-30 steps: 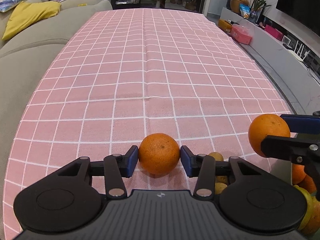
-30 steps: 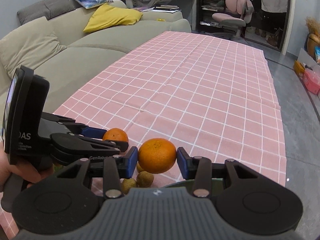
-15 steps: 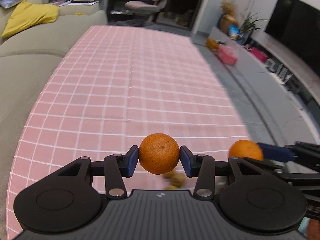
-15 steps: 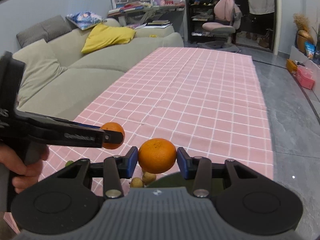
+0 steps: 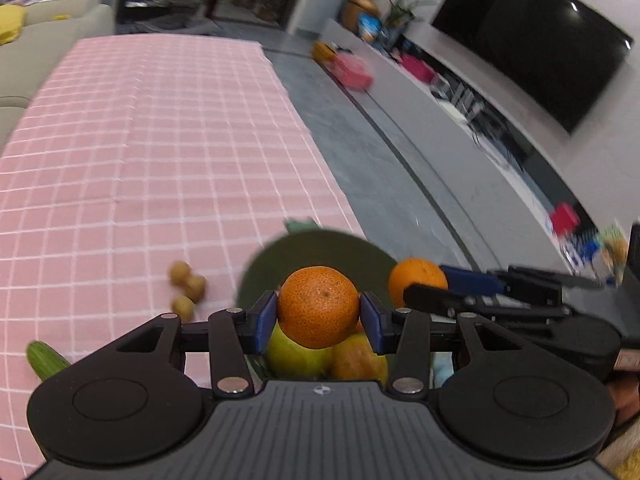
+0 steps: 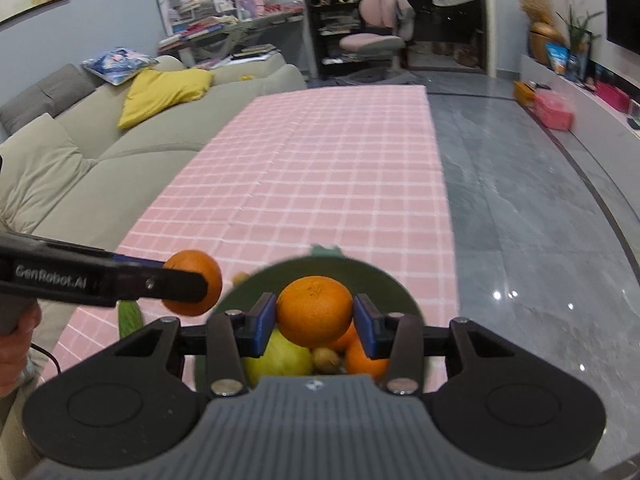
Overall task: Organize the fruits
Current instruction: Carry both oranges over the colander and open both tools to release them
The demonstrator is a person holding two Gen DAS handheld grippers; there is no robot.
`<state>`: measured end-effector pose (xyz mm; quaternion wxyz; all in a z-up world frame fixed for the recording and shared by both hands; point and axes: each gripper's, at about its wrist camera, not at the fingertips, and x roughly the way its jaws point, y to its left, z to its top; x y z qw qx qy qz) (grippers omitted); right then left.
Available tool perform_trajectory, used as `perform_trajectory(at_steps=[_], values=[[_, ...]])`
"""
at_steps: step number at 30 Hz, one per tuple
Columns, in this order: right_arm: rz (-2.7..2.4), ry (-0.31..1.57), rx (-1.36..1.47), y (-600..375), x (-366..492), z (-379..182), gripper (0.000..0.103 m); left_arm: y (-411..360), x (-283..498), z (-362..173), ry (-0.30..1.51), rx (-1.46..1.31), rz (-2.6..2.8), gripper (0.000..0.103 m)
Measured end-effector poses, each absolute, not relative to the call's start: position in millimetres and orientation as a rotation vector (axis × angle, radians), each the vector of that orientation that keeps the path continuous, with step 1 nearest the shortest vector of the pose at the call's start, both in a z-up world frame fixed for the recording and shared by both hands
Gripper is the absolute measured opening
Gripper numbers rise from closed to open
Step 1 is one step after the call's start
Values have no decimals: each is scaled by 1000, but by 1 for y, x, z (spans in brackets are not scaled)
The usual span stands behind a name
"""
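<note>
Orange, round, dimpled, clamped in left gripper.

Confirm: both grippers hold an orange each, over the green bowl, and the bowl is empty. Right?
Not quite: the bowl is not empty. The right wrist view shows a yellow-green fruit, another orange and a small brown fruit in it. The rest holds: the left gripper and the right gripper each clamp an orange.

Left gripper: angled downward, blue pads clamped on an orange. Right gripper: likewise angled down, pads clamped on a second orange (both fruits clear of the pads' tips).
</note>
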<state>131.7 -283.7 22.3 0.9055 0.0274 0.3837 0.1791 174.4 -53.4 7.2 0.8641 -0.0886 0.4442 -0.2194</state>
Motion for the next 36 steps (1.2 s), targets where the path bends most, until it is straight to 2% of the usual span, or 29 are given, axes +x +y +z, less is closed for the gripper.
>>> perform_trajectory(at_steps=[8,14,23,36], values=[[359,870,-38,-300,117,1,40,-98,168,-26,1061,-39,-526,51],[412,918,-184,-293,125,-16,40,-103,172,-47,1167,-4,-517,51],[462,948,-413,-276,135,-34,40,-115,174,-58,1224,51,-517,51],[473,964,-472,-269,145,-45,40,-117,178,-67,1256,79,-507,52]])
